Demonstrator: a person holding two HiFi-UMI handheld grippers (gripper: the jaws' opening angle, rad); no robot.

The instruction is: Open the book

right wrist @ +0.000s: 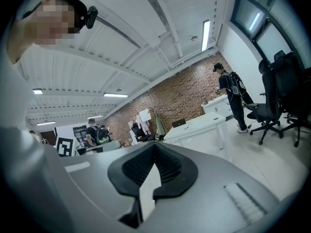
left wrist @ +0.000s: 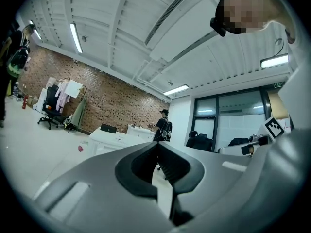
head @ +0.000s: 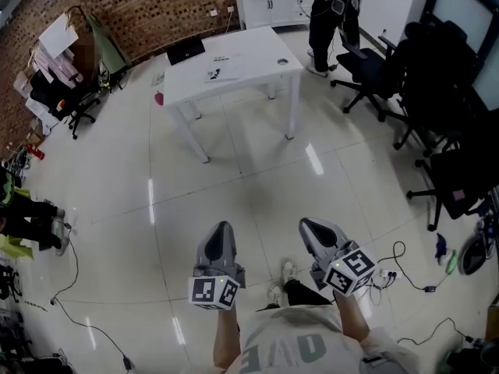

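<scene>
Both of my grippers are held low in front of me over the tiled floor (head: 249, 185). The left gripper (head: 221, 228) has its jaws together with nothing between them, and so does the right gripper (head: 309, 226). The white bench (head: 257, 49) stands well apart from me across the room. A thin, flat printed item, apparently the book (head: 216, 73), lies closed on the bench near its front edge. A dark laptop (head: 185, 51) sits behind it. A person (head: 327, 14) stands beyond the bench.
</scene>
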